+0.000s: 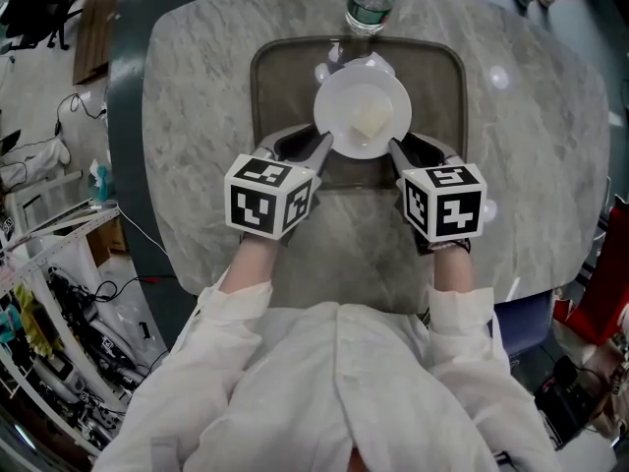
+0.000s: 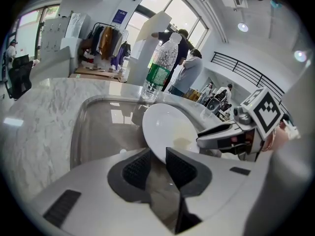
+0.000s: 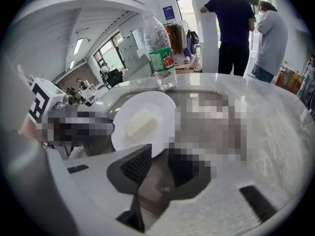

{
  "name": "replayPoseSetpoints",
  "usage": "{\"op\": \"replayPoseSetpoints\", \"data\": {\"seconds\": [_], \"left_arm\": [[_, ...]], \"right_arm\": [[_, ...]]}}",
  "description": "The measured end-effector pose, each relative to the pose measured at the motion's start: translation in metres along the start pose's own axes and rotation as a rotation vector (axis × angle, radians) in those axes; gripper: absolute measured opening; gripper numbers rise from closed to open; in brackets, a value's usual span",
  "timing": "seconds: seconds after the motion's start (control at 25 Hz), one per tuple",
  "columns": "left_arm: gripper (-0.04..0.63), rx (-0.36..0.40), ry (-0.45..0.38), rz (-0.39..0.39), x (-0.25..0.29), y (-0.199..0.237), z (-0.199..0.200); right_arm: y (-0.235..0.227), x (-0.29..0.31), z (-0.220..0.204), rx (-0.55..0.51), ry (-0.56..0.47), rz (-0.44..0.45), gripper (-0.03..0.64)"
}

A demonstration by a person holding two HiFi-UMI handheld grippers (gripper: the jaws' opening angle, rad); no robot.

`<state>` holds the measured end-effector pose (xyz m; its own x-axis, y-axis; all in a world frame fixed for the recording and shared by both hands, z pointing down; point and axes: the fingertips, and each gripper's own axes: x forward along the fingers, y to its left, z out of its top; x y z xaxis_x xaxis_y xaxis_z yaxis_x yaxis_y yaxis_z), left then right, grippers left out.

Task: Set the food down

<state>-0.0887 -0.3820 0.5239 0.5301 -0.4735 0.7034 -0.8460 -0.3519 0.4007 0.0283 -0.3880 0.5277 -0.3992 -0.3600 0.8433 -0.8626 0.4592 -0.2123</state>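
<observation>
Left gripper (image 1: 316,148): jaws drawn narrow on the near-left rim of the plate (image 1: 344,98) — its own view shows the rim running between the two ribbed pads.
Right gripper (image 1: 403,150): pinches the opposite near rim the same way; the rim enters the gap beside the one pad that shows.
Why two grips: a pinch on each side likely keeps the shallow plate level, so the food cannot slide off.
Food (image 1: 371,123): a pale block (what kind I cannot tell) lying on the plate, just ahead of both grippers and between them.
Tray (image 1: 257,77): directly below the plate and both sets of jaws, on the marble table (image 1: 197,87) — seemingly where the plate is to land.
Bottle (image 1: 371,3): upright beyond the plate, straight ahead of both grippers at the tray's far edge.
Hard to make out: whether the plate already touches the tray or hangs just above it; the right gripper's outer pad is under a mosaic patch.
</observation>
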Motion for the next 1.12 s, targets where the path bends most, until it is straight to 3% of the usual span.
{"op": "replayPoseSetpoints", "data": {"seconds": [0.64,1.12], "left_arm": [[0.087,-0.028,-0.060,0.037,-0.013,0.008,0.005],[0.087,0.067,-0.282,0.014,-0.078,-0.046,0.038]], "right_arm": [[0.002,-0.016,0.004,0.046,-0.084,0.023,0.078],[0.029,-0.091,0.022,0.005,-0.294,0.050,0.077]]}}
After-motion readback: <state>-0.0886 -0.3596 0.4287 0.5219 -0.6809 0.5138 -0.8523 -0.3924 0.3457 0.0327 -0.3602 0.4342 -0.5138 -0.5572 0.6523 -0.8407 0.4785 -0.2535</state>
